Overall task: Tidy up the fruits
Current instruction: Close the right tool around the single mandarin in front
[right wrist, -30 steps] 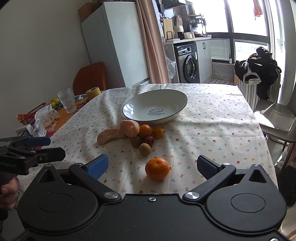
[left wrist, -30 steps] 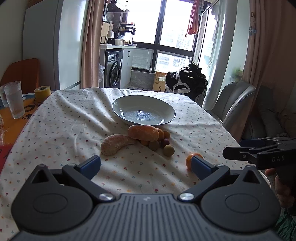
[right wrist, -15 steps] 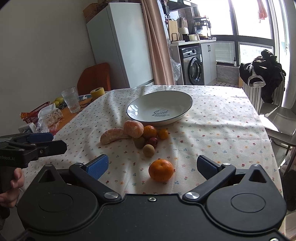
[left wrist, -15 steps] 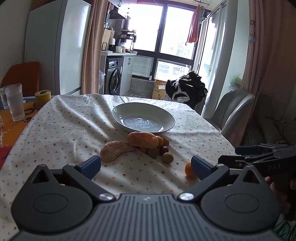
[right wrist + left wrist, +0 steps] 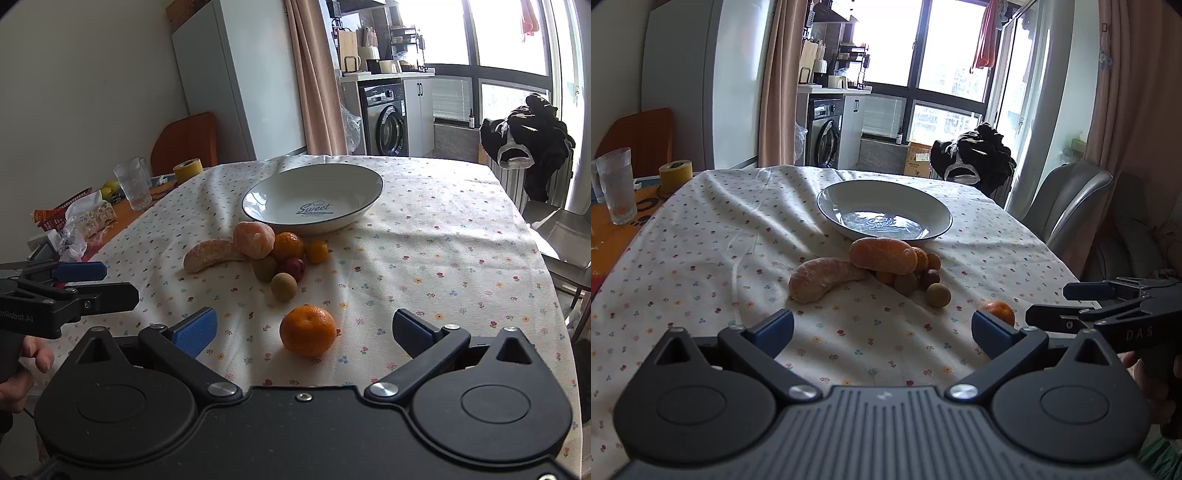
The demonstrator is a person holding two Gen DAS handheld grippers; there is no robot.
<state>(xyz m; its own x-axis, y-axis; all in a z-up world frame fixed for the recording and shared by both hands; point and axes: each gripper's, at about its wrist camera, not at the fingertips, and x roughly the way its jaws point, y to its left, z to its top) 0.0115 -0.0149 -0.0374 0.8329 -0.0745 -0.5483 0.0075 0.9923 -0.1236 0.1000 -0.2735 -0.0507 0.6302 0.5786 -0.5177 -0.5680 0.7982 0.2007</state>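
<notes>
Nearest my right claw (image 5: 304, 326), whose blue pads stood spread wide and held nothing, a dimpled round mandarin (image 5: 307, 329) sat alone on the flowered cloth of the bench (image 5: 443, 236), with bare cloth open to its right as far as the bench edge. My left claw (image 5: 882, 328) hung just as wide and empty over clear cloth. Beyond lay the clustered fruits (image 5: 273, 254): a curved peeled segment, a peeled mandarin, small oranges and smooth brown and red rounds, touching one another. Behind them the glossy white plate (image 5: 258, 192) sat empty.
</notes>
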